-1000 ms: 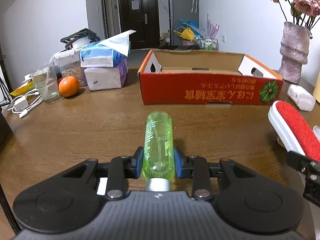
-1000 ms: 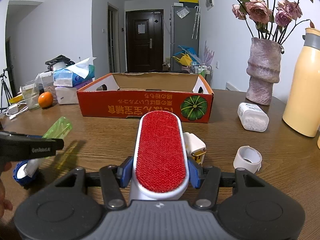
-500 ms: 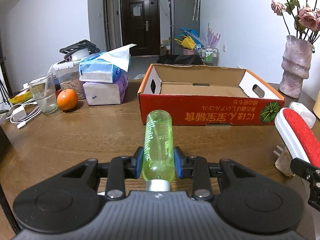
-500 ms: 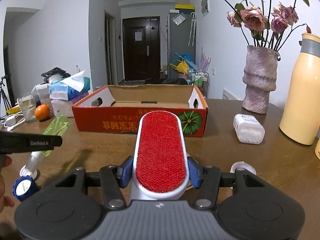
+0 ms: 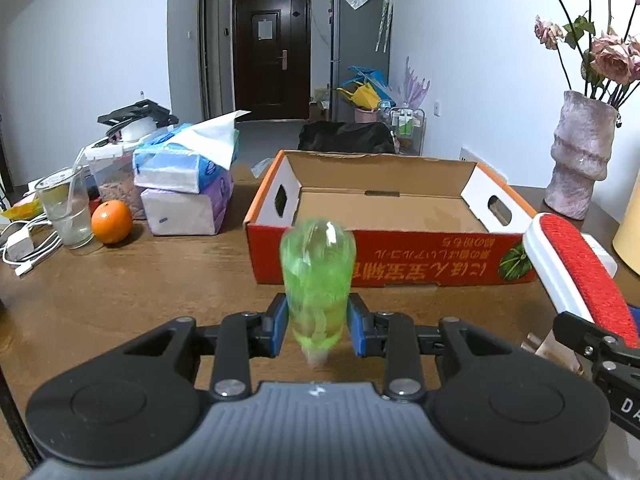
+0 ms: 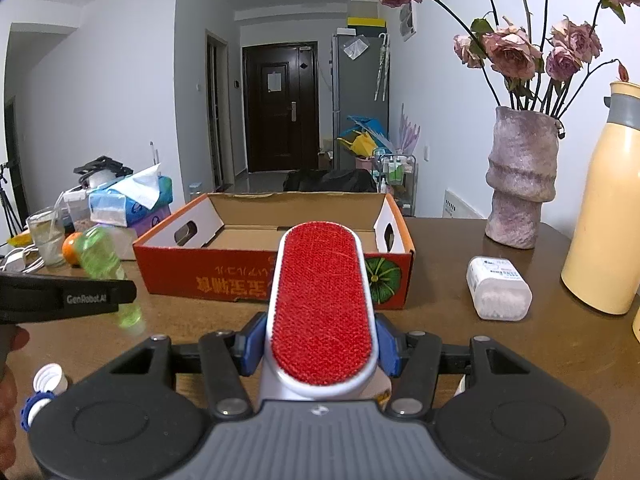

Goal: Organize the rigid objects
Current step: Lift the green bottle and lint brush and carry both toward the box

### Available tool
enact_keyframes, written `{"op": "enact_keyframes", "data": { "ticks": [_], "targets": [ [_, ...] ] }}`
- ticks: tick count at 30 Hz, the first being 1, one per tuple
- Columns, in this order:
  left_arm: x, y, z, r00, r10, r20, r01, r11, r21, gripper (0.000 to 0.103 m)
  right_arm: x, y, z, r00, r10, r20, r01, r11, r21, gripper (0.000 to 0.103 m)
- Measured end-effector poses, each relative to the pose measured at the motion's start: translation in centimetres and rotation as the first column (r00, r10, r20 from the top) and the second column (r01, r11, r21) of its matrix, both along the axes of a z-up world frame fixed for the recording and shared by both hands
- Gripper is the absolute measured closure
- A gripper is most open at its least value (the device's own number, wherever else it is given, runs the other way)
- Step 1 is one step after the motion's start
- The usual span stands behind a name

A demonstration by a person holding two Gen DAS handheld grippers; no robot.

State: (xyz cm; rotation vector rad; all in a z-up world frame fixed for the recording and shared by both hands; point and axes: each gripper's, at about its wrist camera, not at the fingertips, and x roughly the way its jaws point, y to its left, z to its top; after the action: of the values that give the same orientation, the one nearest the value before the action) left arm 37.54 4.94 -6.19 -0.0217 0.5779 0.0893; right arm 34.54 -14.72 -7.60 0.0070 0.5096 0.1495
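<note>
My left gripper [image 5: 318, 330] is shut on a clear green plastic bottle [image 5: 318, 276], which tilts up and looks blurred. The same green bottle [image 6: 106, 266] shows at the left of the right wrist view. My right gripper [image 6: 320, 346] is shut on a white lint brush with a red pad [image 6: 322, 300], also seen as the lint brush [image 5: 580, 276] at the right of the left wrist view. Both are held above the brown table, in front of an open orange cardboard box [image 5: 400, 264], whose inside looks empty; the box [image 6: 240, 276] lies straight ahead.
Left of the box are tissue packs [image 5: 184, 188], an orange [image 5: 111, 222], a glass [image 5: 66, 210] and white cables [image 5: 24, 244]. To the right stand a flower vase [image 6: 522, 180], a cream flask [image 6: 608, 216] and a white container [image 6: 498, 288]. Two bottle caps [image 6: 46, 378] lie near a hand.
Both grippers have risen with their loads, so the box interior now shows. The green bottle has swung up from lying flat forward to pointing more upright.
</note>
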Motion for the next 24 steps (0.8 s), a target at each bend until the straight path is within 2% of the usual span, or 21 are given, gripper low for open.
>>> {"op": "enact_keyframes", "data": {
  "ticks": [24],
  "targets": [
    [4.5,-1.5,2.3,0.998,0.012,0.061,-0.007,0.997,-0.078,0.071,5.7,0.1,1.7,1.000,0.001,0.024,-0.002,0.999,0.048,0.048]
  ]
}}
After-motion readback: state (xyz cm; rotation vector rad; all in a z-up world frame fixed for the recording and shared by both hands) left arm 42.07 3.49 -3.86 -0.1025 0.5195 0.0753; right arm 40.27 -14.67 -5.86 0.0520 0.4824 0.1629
